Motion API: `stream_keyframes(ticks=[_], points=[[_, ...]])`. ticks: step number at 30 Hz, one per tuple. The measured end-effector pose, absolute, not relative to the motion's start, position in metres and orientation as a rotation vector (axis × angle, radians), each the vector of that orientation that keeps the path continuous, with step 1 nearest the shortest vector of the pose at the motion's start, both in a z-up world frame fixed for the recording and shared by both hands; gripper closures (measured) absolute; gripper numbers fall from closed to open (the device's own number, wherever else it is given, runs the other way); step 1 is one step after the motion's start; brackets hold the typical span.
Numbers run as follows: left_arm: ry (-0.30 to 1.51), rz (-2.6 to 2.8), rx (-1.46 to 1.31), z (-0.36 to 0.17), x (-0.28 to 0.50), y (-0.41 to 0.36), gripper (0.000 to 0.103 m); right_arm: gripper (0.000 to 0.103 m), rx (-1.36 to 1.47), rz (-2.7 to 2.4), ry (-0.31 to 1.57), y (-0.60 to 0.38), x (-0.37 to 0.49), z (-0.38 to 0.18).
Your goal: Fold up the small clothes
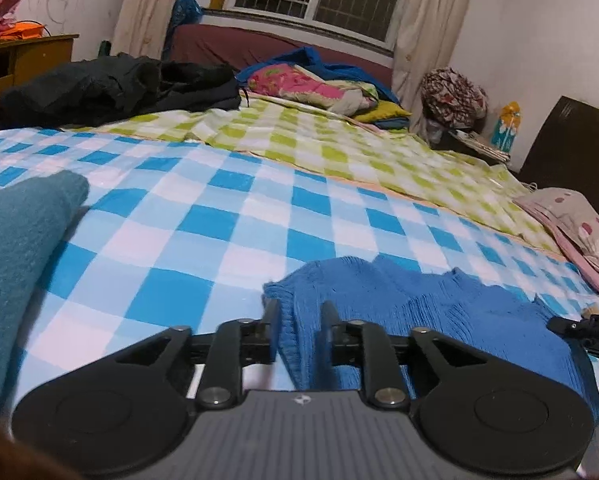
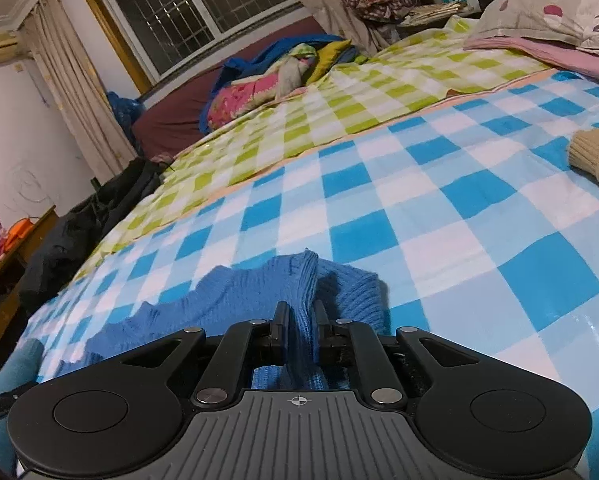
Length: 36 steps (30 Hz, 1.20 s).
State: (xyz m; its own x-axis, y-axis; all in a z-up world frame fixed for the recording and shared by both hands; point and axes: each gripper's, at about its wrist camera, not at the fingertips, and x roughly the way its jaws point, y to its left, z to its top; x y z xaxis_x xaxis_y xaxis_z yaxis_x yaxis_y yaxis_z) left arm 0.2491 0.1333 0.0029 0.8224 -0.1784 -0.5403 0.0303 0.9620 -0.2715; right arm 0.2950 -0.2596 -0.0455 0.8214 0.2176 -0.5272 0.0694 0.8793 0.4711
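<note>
A small blue knit sweater [image 1: 419, 304] lies on the blue-and-white checked bed cover [image 1: 219, 216]. My left gripper [image 1: 299, 312] is shut on a bunched edge of the sweater at its left side. In the right wrist view the same blue sweater [image 2: 219, 296] spreads to the left, and my right gripper [image 2: 301, 312] is shut on a raised fold of it. The tip of the right gripper shows at the right edge of the left wrist view [image 1: 591, 328].
A teal garment [image 1: 15, 248] lies at the left. A beige knit piece [image 2: 595, 156] lies at the right. A green checked cover [image 1: 319, 136], a pillow [image 2: 547, 12], dark clothes [image 1: 111, 84] and piled bedding [image 1: 311, 84] lie farther back.
</note>
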Motion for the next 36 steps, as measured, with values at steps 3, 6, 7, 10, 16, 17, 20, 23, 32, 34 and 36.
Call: stream_keyframes(ticks=[3,6,7,10,16,17,20,23,32,34,36], points=[[0.624,-0.128,-0.248,-0.002,0.254,0.129,0.068,0.089,0.509,0.085,0.609,-0.259,0.294,-0.047],[0.651,-0.112,-0.228,-0.007,0.263,0.125,0.065,0.088,0.522,0.085,0.623,-0.262,0.295,-0.050],[0.662,-0.108,-0.228,-0.009,0.266,0.125,0.065,0.088,0.529,0.088,0.630,-0.263,0.296,-0.051],[0.663,-0.093,-0.223,-0.009,0.271,0.122,0.072,0.088,0.530,0.096,0.638,-0.263,0.296,-0.052],[0.607,-0.122,-0.217,0.010,0.263,0.122,0.092,0.093,0.499,0.126,0.616,-0.261,0.292,-0.043],[0.590,-0.126,-0.226,0.015,0.261,0.124,0.092,0.093,0.503,0.134,0.600,-0.261,0.289,-0.039],[0.530,-0.130,-0.262,0.032,0.258,0.130,0.092,0.093,0.532,0.162,0.533,-0.264,0.279,-0.020],[0.460,-0.134,-0.284,0.046,0.256,0.134,0.092,0.094,0.556,0.188,0.448,-0.265,0.270,0.001],[0.627,-0.046,-0.188,-0.014,0.281,0.125,0.092,0.094,0.556,0.016,0.581,-0.273,0.292,-0.051],[0.627,-0.044,-0.157,-0.018,0.276,0.120,0.091,0.093,0.543,0.011,0.602,-0.273,0.294,-0.058],[0.620,-0.045,-0.136,-0.016,0.273,0.118,0.091,0.091,0.511,0.017,0.596,-0.271,0.295,-0.055]])
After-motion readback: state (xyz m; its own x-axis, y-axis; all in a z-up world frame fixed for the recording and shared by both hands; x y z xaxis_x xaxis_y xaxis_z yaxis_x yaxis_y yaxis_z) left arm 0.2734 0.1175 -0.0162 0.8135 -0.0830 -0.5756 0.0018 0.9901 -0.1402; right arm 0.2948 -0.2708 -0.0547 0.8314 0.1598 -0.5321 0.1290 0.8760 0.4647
